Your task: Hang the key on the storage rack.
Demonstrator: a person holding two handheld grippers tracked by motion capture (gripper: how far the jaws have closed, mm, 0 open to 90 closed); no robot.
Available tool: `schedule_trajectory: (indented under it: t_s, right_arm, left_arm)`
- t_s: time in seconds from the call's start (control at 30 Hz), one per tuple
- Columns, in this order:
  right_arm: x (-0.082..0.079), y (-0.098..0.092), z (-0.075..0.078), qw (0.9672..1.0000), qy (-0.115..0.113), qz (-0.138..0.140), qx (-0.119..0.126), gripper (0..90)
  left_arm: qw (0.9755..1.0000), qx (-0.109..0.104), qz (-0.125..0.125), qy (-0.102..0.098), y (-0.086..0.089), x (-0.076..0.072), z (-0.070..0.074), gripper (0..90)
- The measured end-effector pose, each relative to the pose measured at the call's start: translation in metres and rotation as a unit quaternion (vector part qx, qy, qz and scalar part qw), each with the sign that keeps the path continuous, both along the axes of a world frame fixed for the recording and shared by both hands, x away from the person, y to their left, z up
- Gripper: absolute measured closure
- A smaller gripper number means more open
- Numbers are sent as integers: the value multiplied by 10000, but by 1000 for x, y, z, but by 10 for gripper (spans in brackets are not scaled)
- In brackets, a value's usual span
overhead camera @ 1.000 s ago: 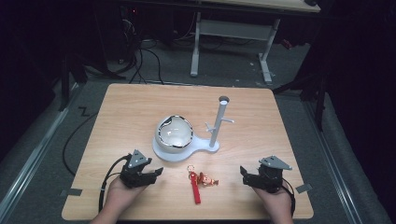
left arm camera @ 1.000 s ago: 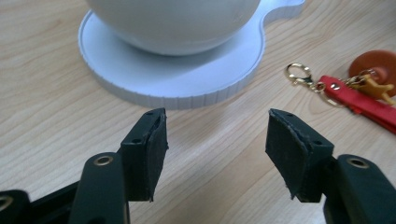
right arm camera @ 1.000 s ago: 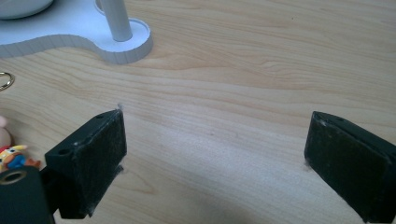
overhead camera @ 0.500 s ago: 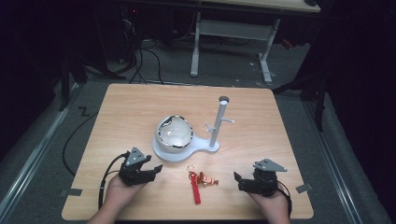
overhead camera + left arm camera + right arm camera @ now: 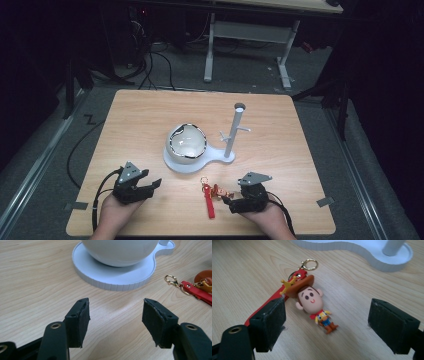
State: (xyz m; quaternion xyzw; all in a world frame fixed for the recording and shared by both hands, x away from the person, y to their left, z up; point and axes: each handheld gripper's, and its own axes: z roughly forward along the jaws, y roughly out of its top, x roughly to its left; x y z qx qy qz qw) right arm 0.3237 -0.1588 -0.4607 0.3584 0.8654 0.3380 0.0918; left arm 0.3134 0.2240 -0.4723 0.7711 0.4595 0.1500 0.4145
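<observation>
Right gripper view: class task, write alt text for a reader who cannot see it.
A cowboy figure keychain lies flat on the wooden table between the right claw, whose jaws stand open and apart from it. Its red strap runs under the left jaw; a white stand base lies beyond.

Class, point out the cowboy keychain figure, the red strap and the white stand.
cowboy keychain figure [image 5: 310, 300], right gripper view, its face
red strap [image 5: 212, 204], high view, mid-length
white stand [image 5: 234, 130], high view, its post

Cowboy figure keychain [image 5: 313, 302] with red strap lies flat on table.
</observation>
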Motion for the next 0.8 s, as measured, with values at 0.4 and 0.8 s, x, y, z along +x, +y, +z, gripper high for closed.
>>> schedule_trajectory:
  t_s: [0.4, 0.8]
  right_arm:
    - [3, 22, -9, 9992, -104, 349, -187, 323]
    - [5, 35, -19, 9971, -68, 675, -340, 457]
  left_arm:
    - [9998, 8, 183, 34, 16, -11, 0, 394]
    - [9995, 24, 321, 54, 24, -18, -1, 394]
